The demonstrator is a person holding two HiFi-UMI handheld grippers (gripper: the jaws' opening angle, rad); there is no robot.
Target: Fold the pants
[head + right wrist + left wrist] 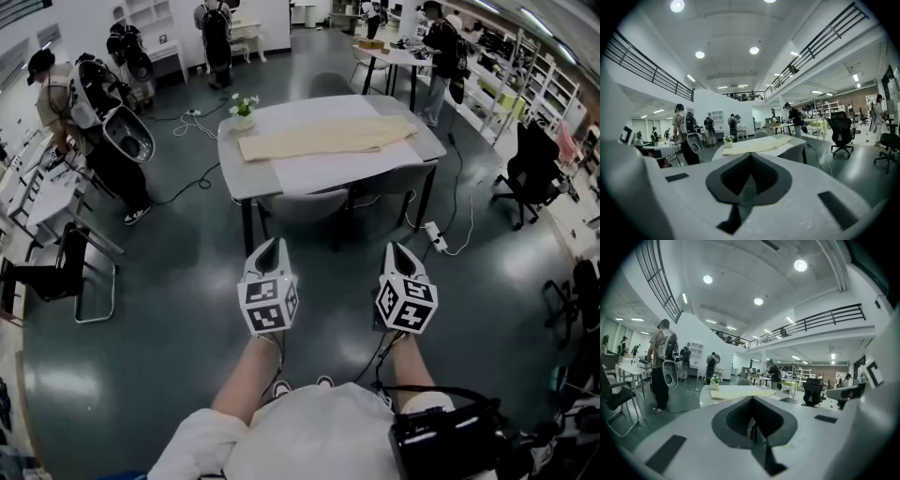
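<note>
Beige pants [328, 136] lie flat, stretched lengthwise across a grey table [412, 155] some way ahead of me. They also show in the left gripper view [740, 392] and the right gripper view [757, 145]. My left gripper [270, 251] and right gripper [398, 251] hang side by side over the dark floor, well short of the table's near edge, both pointing toward it. The left gripper's [752, 401] jaws meet with nothing between them. The right gripper's [751, 157] jaws are likewise shut and hold nothing.
A small pot of white flowers [243, 108] stands on the table's far left corner. A grey chair [305, 202] is tucked under the near side. A power strip [436, 239] and cables lie on the floor at right. A person [56, 103] stands at left, and an office chair [530, 169] at right.
</note>
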